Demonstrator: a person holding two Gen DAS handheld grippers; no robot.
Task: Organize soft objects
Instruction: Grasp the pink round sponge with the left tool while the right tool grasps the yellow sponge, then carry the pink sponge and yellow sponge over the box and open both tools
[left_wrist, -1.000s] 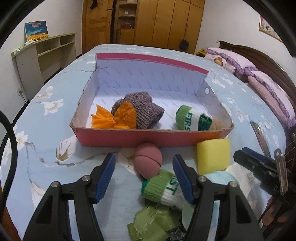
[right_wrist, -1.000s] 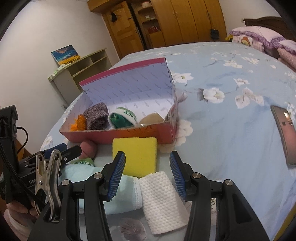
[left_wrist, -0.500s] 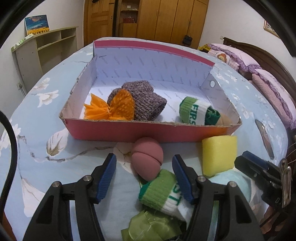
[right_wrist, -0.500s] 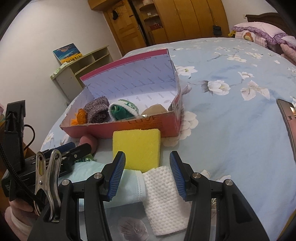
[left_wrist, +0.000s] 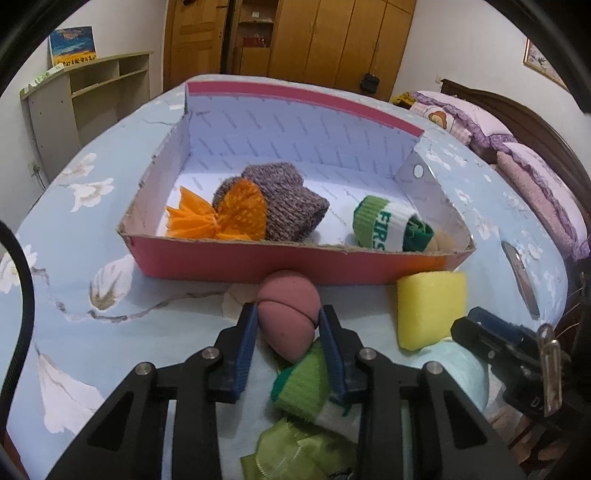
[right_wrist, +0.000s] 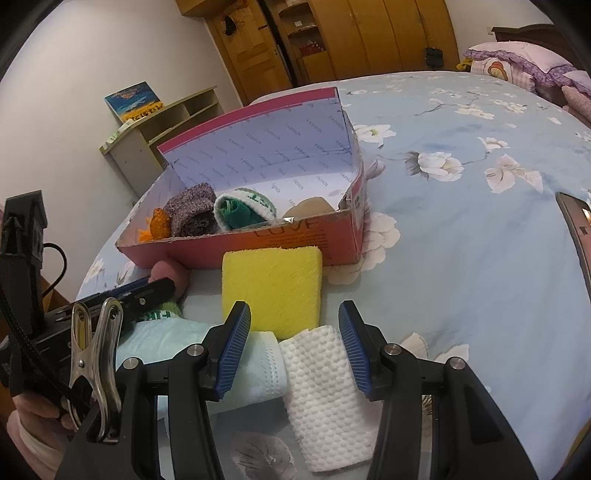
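Left claw (left_wrist: 287, 322) closing, blue pads on either side of the pink sponge (left_wrist: 288, 314), which sits on the bed sheet (left_wrist: 110, 332) just in front of the box. Pads look to be touching its flanks. Under the right finger: a rolled green-and-white sock (left_wrist: 303, 387), with green ribbon (left_wrist: 295, 454) nearest the camera.

Right claw (right_wrist: 291, 332) gaping about halfway, nothing gripped. Below it lie a white waffle cloth (right_wrist: 325, 387) and a pale mint towel roll (right_wrist: 184, 350) side by side, cloth edges between the pads but not pinched. Just beyond the tips: yellow sponge (right_wrist: 271, 288), butted against the box front.

Pink cardboard box (left_wrist: 258, 258) further out, holding an orange mesh scrubber (left_wrist: 221, 218), a grey knit sock roll (left_wrist: 288, 206), a second green-and-white sock (left_wrist: 384, 225) and a tan item (right_wrist: 310, 208) in the right corner, partly hidden.

Phone (right_wrist: 576, 229) lies on the sheet well to the right. Far back: a shelf unit (left_wrist: 92, 96), wooden wardrobe (left_wrist: 314, 40), pillows (left_wrist: 480, 118).
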